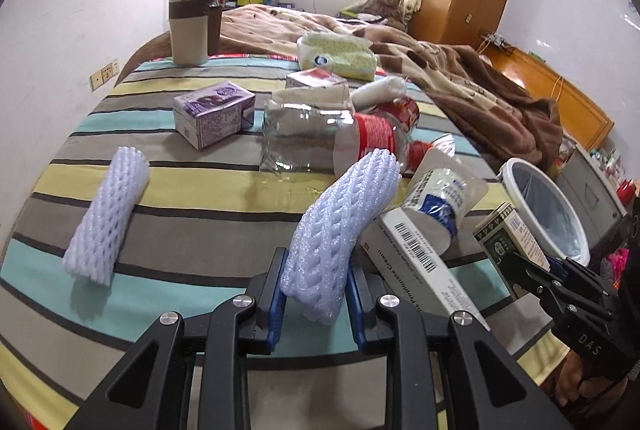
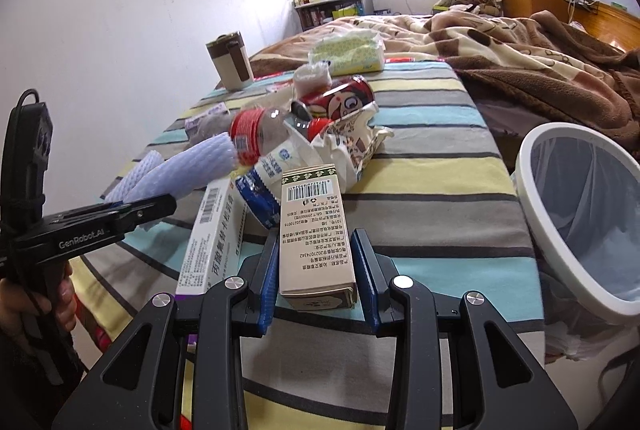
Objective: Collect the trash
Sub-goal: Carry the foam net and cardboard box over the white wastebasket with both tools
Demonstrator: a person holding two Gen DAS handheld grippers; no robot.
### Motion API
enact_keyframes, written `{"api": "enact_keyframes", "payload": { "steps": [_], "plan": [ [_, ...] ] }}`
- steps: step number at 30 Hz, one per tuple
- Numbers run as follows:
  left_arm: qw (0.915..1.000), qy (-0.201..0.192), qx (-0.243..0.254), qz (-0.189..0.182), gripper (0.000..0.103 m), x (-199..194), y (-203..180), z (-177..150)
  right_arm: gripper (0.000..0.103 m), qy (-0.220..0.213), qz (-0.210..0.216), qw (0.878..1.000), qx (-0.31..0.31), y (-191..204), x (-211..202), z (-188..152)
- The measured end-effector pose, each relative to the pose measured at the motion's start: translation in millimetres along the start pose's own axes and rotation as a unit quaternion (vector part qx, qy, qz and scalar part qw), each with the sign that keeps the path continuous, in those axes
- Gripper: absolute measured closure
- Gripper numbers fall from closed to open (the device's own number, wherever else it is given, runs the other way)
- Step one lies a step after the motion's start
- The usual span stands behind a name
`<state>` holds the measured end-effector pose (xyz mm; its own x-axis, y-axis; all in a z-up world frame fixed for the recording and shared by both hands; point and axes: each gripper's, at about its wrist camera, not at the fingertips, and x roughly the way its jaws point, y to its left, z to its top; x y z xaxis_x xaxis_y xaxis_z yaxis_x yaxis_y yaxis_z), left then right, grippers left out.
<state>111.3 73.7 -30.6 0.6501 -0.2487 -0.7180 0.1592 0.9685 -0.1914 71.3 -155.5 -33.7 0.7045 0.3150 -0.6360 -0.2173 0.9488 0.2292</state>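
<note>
The left gripper (image 1: 316, 294) is clamping a white foam net sleeve (image 1: 340, 222) between its blue pads, the sleeve sticking up and forward out of the jaws, lifted clear of the striped bedspread (image 1: 192, 222). A second foam sleeve (image 1: 106, 218) is lying flat toward the left edge of the bed.

The right gripper (image 2: 318, 282) is squeezing a small beige carton with a barcode (image 2: 316, 230), its pads pressing on both long sides. The carton appears to be off the cover, though the angle is making that hard to confirm.

Just behind both tools, the rest of the litter is sitting in a pile near the middle of the bed: a long white box (image 2: 212, 234), a crushed clear bottle with a red label (image 1: 320, 138), a red can (image 2: 340, 98), a torn paper cup (image 2: 352, 138) and a purple carton (image 1: 214, 114). A pack of tissues (image 1: 340, 54) and a brown-and-cream mug (image 1: 190, 30) are standing nearer the far edge.

A white bin with a liner (image 2: 580, 214) is standing off the bed's right edge, close to the right gripper.
</note>
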Motion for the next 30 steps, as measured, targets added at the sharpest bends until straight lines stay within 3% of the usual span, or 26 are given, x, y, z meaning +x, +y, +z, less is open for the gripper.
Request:
{"api": "enact_keyframes", "payload": {
  "steps": [8,15,30],
  "plan": [
    [0.9994,-0.032,-0.001,-0.011,0.076,-25,-18,8,0.068,-0.028,-0.006,0.999,0.014,-13,-17,9],
    [0.9981,-0.051,0.02,-0.027,0.076,-31,-55,21,0.067,-0.056,-0.029,0.997,0.032,-35,-34,18],
    [0.9925,-0.039,0.072,-0.091,0.076,-2,-161,38,0.067,-0.089,-0.111,0.986,0.091,-105,-68,28]
  ]
}}
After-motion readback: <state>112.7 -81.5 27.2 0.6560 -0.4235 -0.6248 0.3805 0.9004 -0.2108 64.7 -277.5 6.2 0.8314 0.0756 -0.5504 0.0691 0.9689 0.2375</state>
